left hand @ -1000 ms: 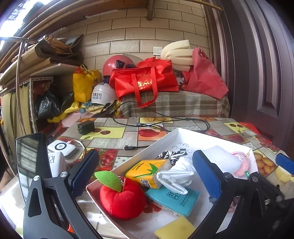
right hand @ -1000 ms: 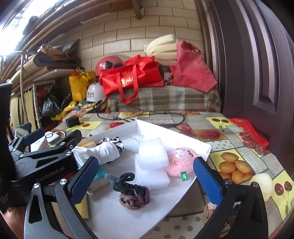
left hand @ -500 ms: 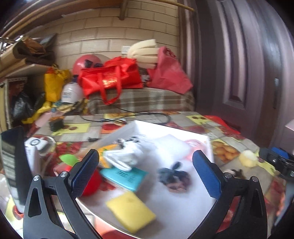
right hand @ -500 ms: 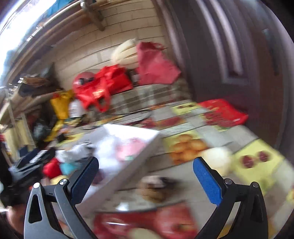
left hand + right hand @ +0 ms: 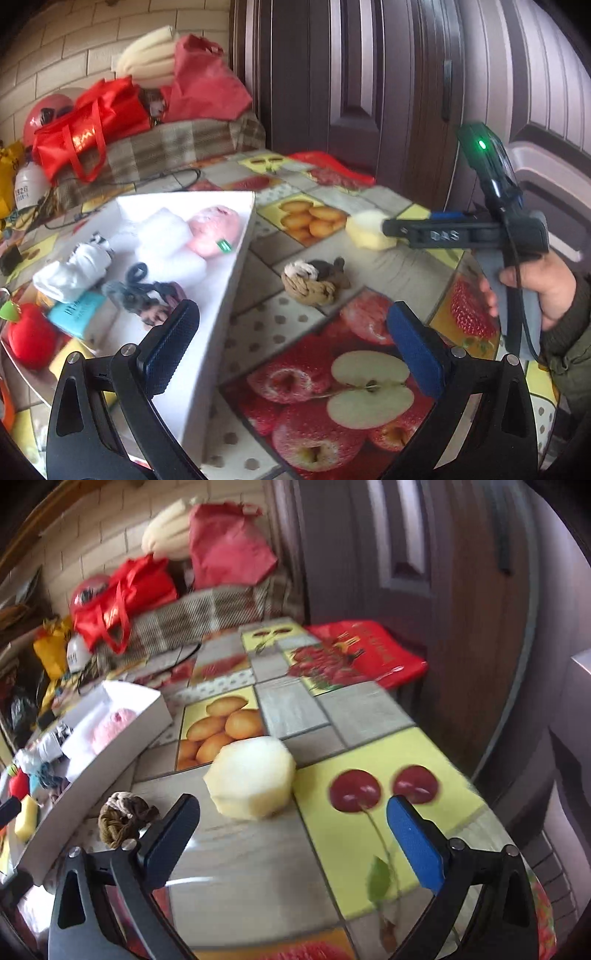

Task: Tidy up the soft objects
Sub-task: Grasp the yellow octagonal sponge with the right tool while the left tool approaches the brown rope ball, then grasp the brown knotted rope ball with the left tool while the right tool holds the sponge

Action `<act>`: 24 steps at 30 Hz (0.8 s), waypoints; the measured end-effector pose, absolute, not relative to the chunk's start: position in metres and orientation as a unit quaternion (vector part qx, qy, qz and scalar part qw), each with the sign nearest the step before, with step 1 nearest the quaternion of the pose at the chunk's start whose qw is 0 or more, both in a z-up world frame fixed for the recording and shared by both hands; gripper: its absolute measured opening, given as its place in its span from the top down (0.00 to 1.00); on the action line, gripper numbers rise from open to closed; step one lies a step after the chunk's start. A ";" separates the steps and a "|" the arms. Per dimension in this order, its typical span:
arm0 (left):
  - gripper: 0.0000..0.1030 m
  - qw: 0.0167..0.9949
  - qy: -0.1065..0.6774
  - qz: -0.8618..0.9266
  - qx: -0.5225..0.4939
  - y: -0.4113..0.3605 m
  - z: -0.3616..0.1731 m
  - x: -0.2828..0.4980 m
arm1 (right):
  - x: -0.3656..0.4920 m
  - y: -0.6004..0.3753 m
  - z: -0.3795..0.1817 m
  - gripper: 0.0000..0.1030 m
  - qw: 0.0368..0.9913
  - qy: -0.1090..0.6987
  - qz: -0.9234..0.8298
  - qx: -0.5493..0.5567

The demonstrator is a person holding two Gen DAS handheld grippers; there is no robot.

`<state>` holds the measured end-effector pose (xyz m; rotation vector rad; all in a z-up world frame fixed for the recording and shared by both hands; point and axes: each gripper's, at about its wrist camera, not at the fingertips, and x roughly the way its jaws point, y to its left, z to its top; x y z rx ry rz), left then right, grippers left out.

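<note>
Right gripper (image 5: 291,836), jaws spread and empty, faces a pale sponge (image 5: 251,777); only the left view shows left gripper (image 5: 291,349), likewise spread, above the fruit-print table (image 5: 332,387).

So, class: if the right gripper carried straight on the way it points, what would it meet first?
Most likely the pale yellow sponge on the tablecloth; it lies just ahead of the open right gripper, slightly toward its left finger.

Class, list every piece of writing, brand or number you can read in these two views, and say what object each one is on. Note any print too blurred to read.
"DAS" on the black arm of the right gripper.
Gold lettering on the red tote bag: too blurred to read.
Dark characters on the white helmet: too small to read.
Print on the teal tissue pack in the white box: unreadable.
Gold print on the flat red bag: blurred.
</note>
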<state>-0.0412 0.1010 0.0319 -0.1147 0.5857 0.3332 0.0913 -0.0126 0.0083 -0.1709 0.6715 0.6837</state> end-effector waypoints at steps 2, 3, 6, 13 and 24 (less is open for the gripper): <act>0.01 0.936 0.305 0.169 -0.050 0.097 0.028 -0.033 | 0.095 0.002 0.005 0.19 0.876 0.331 0.335 -0.105; 0.01 0.935 0.308 0.169 -0.049 0.096 0.026 -0.031 | 0.097 0.008 0.002 0.22 0.871 0.339 0.337 -0.114; 0.01 0.931 0.322 0.166 -0.045 0.093 0.022 -0.020 | 0.105 0.020 -0.007 0.34 0.853 0.369 0.346 -0.128; 0.01 0.909 0.381 0.164 -0.042 0.095 0.006 0.026 | 0.116 -0.007 -0.001 0.46 0.854 0.370 0.363 -0.043; 0.02 0.883 0.423 0.205 -0.017 0.105 -0.007 0.090 | 0.127 -0.025 -0.002 0.45 0.842 0.386 0.376 0.030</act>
